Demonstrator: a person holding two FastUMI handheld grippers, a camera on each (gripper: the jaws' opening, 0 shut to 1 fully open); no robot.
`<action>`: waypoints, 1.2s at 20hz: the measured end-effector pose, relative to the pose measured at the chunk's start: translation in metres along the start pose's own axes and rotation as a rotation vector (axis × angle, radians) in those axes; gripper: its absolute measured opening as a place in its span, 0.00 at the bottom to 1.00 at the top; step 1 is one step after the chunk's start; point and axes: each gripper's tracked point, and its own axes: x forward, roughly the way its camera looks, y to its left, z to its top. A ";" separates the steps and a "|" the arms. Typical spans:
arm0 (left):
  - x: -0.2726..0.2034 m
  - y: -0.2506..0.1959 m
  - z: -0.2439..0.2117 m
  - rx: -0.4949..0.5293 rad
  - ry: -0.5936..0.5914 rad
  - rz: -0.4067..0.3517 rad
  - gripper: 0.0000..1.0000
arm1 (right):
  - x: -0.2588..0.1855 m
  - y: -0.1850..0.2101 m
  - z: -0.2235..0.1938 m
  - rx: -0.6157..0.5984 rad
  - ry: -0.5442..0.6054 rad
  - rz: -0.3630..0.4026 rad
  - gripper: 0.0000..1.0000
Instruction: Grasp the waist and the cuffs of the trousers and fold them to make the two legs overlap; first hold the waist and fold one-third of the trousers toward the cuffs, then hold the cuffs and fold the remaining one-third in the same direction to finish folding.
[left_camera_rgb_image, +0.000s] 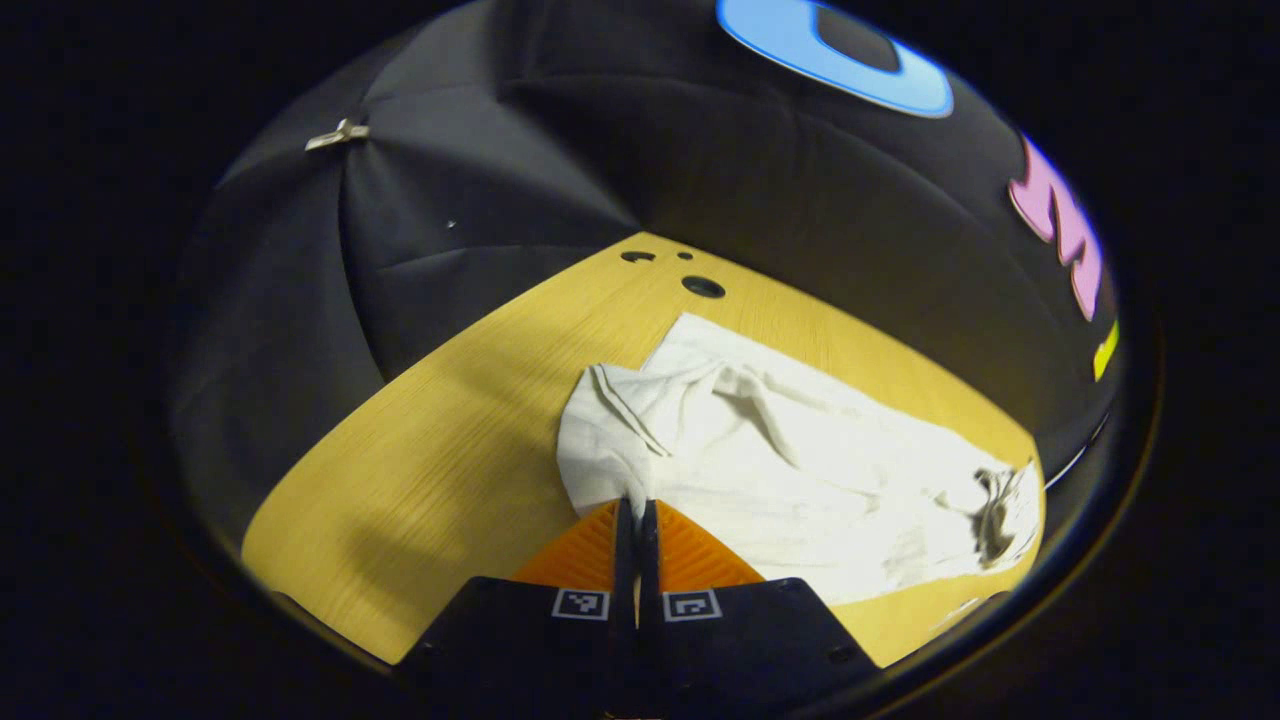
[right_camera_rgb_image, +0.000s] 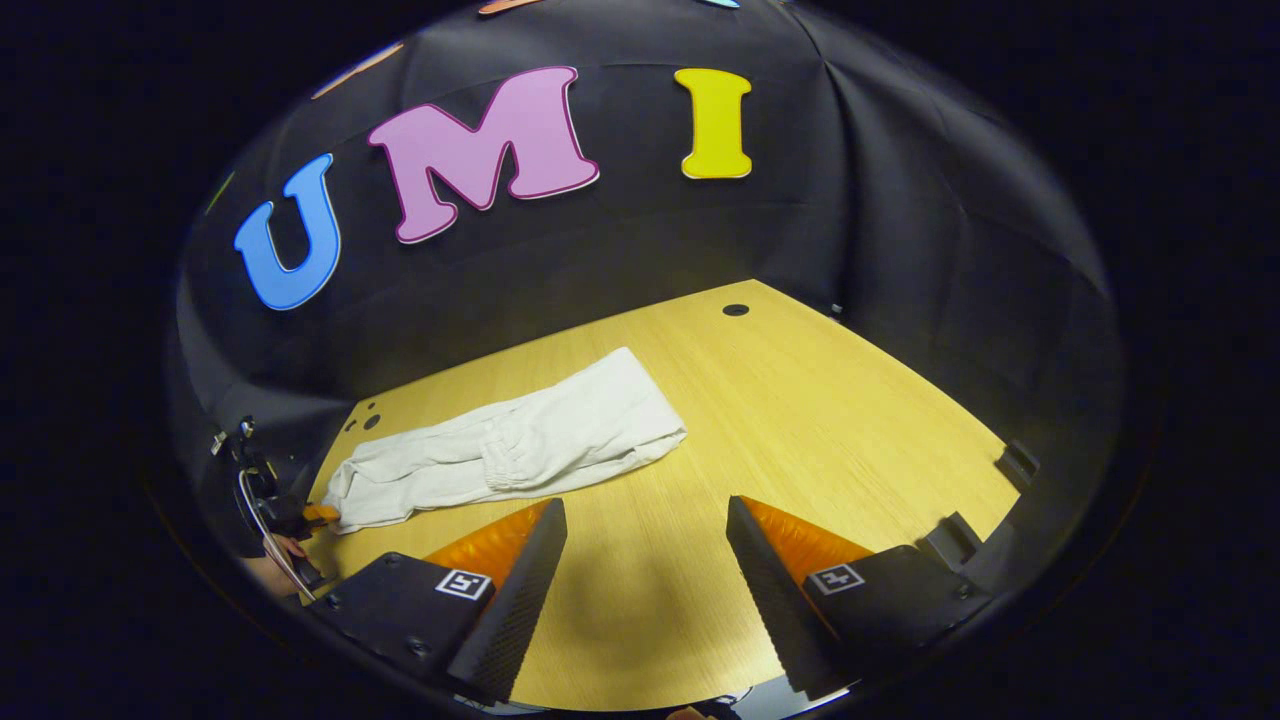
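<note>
I have a light wooden worktop (right_camera_rgb_image: 800, 420) walled by black cloth (right_camera_rgb_image: 900, 200) along its far edges. In the right gripper view the right half of the worktop is bare wood from the near edge to the far corner, where one round hole (right_camera_rgb_image: 735, 310) sits. Two small dark fittings (right_camera_rgb_image: 1017, 463) stand at the right edge. More holes (left_camera_rgb_image: 702, 287) sit at the other far corner, just beyond the trousers, as seen in the left gripper view. In that view I also note open wood to the left of the garment, running out to the worktop's edge.

The white trousers (right_camera_rgb_image: 520, 440) lie lengthwise along the far edge, toward the left far corner, with one squared end (right_camera_rgb_image: 640, 400) pointing at mid-worktop and the other bunched end (right_camera_rgb_image: 350, 495) near the left edge. In the left gripper view the cloth is rumpled near my tool and flatter farther off.

Left gripper (left_camera_rgb_image: 636, 520): I see the fingers clenched together with a pinch of the trousers' (left_camera_rgb_image: 800, 470) near end caught between them. In the right gripper view this tool appears at the left edge, touching the bunched end, with a hand (right_camera_rgb_image: 270, 560) on it.

Right gripper (right_camera_rgb_image: 645, 570): released, fingers spread wide, nothing between them, over bare wood at the near edge and well apart from the trousers.
</note>
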 end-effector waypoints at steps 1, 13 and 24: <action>-0.004 -0.003 0.014 -0.044 -0.031 -0.020 0.05 | -0.003 -0.008 0.003 -0.011 -0.007 -0.015 0.99; -0.066 -0.122 0.118 -0.098 -0.215 -0.332 0.05 | -0.031 -0.054 0.047 -0.015 -0.111 -0.134 0.98; -0.126 -0.320 0.123 0.024 -0.226 -0.613 0.05 | -0.057 -0.118 0.034 0.061 -0.128 -0.229 0.99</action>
